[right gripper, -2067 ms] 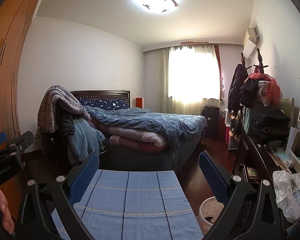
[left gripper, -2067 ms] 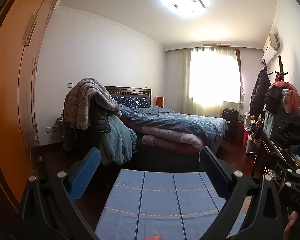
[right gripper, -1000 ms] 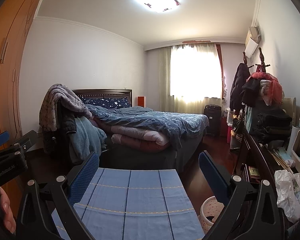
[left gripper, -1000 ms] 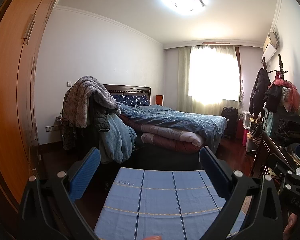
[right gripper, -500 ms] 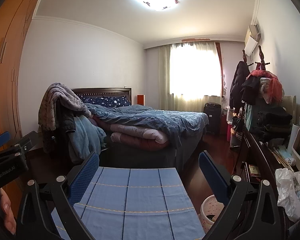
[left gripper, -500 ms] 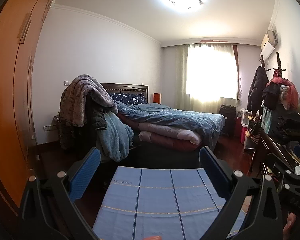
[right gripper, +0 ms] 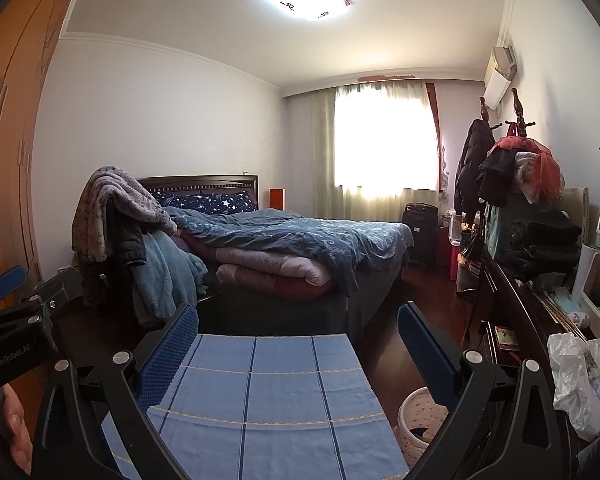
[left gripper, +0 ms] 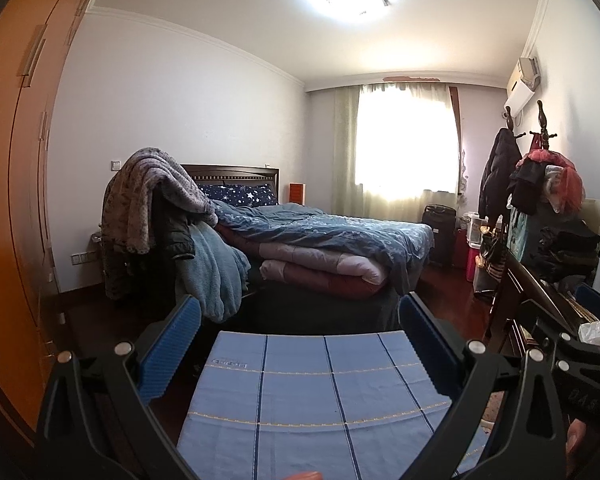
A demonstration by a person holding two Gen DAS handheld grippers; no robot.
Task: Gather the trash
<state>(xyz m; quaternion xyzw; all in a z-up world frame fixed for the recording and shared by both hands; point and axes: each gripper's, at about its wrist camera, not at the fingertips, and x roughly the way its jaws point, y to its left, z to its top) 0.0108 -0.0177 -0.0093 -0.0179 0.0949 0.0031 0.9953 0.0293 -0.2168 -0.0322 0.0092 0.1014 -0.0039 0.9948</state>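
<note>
My left gripper [left gripper: 300, 344] is open and holds nothing, hovering over a blue checked cloth [left gripper: 312, 400] spread on a flat surface. My right gripper [right gripper: 298, 344] is also open and holds nothing, above the same cloth [right gripper: 268, 400]. A crumpled white plastic bag [right gripper: 580, 384] lies on the dark desk [right gripper: 512, 312] at the right, level with the right gripper. A pale round waste basket [right gripper: 416, 416] stands on the floor beside the cloth's right edge. In the left wrist view the bag [left gripper: 596, 332] shows behind the right gripper's body [left gripper: 576, 364].
A bed [right gripper: 300, 248] piled with quilts fills the room's middle. Blankets hang over a rack [right gripper: 116, 216] at its left. An orange wardrobe [left gripper: 16, 160] lines the left wall. Clothes hang on a stand [right gripper: 516, 168] above the cluttered desk. Dark wood floor [right gripper: 428, 292] runs between bed and desk.
Both views shifted only slightly, as the hand-held grippers drifted a little. Both stayed open and nothing was taken hold of.
</note>
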